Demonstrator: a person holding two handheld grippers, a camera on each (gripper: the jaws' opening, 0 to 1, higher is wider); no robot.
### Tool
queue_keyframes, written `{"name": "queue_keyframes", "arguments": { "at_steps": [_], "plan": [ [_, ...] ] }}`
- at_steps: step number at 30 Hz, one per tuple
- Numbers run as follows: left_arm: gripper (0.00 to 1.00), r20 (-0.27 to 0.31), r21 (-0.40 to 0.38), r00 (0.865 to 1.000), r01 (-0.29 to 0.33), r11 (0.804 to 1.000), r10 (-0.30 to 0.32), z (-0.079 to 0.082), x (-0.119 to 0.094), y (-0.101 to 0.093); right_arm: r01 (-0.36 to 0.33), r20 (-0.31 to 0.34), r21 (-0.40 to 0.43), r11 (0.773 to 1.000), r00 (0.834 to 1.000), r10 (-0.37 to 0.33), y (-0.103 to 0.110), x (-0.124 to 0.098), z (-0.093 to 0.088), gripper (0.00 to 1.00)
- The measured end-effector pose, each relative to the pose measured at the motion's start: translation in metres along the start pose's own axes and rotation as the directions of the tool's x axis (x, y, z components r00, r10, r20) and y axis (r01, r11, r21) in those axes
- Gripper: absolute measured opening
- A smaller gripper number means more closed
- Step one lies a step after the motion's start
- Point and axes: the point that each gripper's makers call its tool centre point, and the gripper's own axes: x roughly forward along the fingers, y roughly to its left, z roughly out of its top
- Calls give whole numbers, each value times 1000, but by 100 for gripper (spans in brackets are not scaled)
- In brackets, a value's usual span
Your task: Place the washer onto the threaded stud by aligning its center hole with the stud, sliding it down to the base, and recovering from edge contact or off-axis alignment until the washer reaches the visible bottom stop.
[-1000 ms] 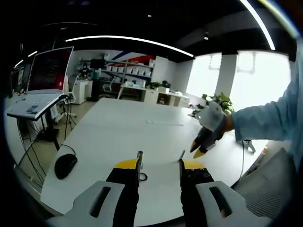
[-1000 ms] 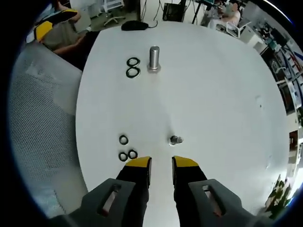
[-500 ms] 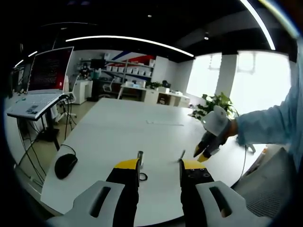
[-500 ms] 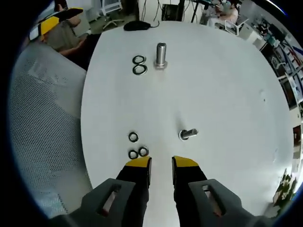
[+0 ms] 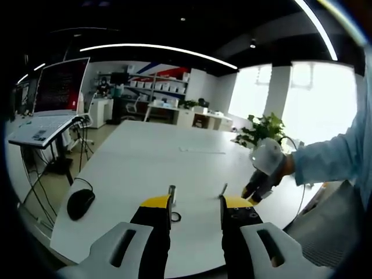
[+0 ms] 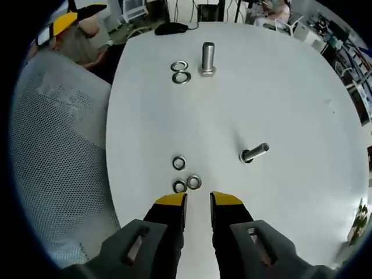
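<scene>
My right hand-held gripper point(image 6: 197, 200) hangs over the white counter point(image 6: 290, 99), jaws slightly parted with nothing between them; my left hand-held gripper point(image 5: 197, 204) is likewise part open and empty, low at the counter's near edge. Just ahead of the right jaws lie three small washers point(image 6: 186, 177), flat and clustered, nothing blocking them. A short threaded stud point(image 6: 254, 153) stands right of them, its axis leaning up-right in the right gripper view. Farther off a larger stud point(image 6: 207, 58) stands upright with two large washers point(image 6: 181, 72) beside it, and a black mouse point(image 6: 170, 27) beyond. Since a second ago the right gripper's camera has shifted, so the small washers sit nearer its centreline.
</scene>
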Motion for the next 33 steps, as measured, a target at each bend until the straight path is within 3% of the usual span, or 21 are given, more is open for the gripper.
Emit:
{"name": "queue_keyframes", "arguments": {
  "at_steps": [14, 24, 33],
  "plan": [
    [31, -2, -1, 1000, -2, 1000, 2, 0, 0, 0, -48, -6, 27, 998, 999, 49, 20, 17, -3, 18],
    [31, -3, 0, 1000, -2, 1000, 2, -1, 0, 0, -56, -24, 28, 998, 998, 57, 24, 24, -8, 18],
    [31, -3, -2, 1000, -3, 1000, 3, -1, 0, 1, -33, -8, 9, 999, 999, 33, 23, 27, -2, 18]
  ]
}}
